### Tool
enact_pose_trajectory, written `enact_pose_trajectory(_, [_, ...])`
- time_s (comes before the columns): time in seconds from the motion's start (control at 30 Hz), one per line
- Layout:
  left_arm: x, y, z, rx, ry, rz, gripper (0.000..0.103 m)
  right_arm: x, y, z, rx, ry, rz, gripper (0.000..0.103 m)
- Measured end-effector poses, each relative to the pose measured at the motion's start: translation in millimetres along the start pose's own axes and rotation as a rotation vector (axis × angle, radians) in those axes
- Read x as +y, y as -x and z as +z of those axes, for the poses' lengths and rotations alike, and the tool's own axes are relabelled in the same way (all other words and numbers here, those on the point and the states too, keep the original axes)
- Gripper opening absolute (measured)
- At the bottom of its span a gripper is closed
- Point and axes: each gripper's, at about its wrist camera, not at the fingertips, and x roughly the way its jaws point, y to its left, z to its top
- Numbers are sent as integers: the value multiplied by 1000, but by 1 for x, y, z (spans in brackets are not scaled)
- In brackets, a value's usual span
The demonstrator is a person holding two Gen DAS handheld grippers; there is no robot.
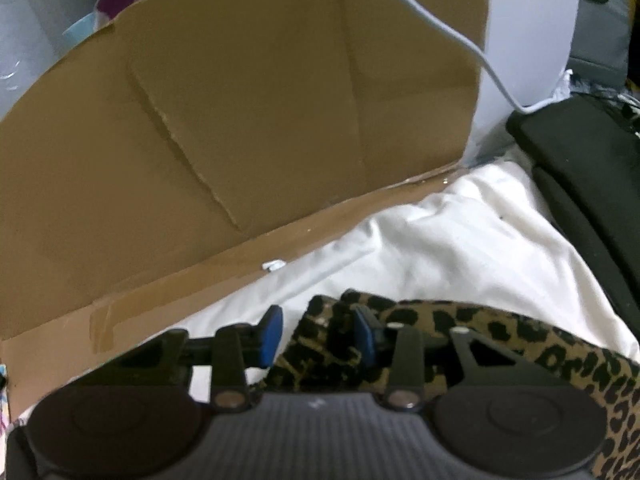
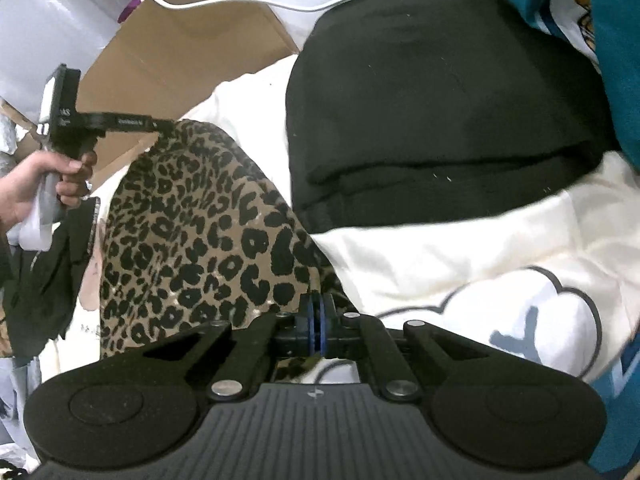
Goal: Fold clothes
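right wrist: right claw (image 2: 319,332) pinches leopard-print garment (image 2: 192,240); left claw (image 1: 318,334) parted.

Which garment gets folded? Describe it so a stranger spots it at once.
Start at the big cardboard box, then drop to the white sheet before it. Beside the black clothing lies the leopard-print garment, the only spotted tan-and-black fabric, stretched between both grippers.

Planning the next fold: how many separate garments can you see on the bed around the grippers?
2 clearly: the leopard-print garment stretched between both grippers, and the black garment folded behind it. The dark cloth at far left may be a third; more could lie hidden.
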Motion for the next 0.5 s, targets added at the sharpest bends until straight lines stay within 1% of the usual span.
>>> enact_pose_trajectory(0.1, [-3,0,3,-19,-31,5,42,-4,-2,2,2,-16,-10,0])
enact_pose_trajectory(0.2, [-2,-1,4,-19,-38,0,46,-3,-2,5,-3,-13,-17,0])
enact_pose_trajectory(0.27, [0,0,4,-16,-43,-18,52,-3,-2,5,-2,-18,-17,0])
enact_pose_trajectory(0.43, [4,3,3,-8,-56,-61,60,-2,-5,4,2,-20,-18,0])
enact_pose_trajectory(0.5, [6,5,2,-5,-61,-79,61,-1,-6,5,3,-19,-17,0])
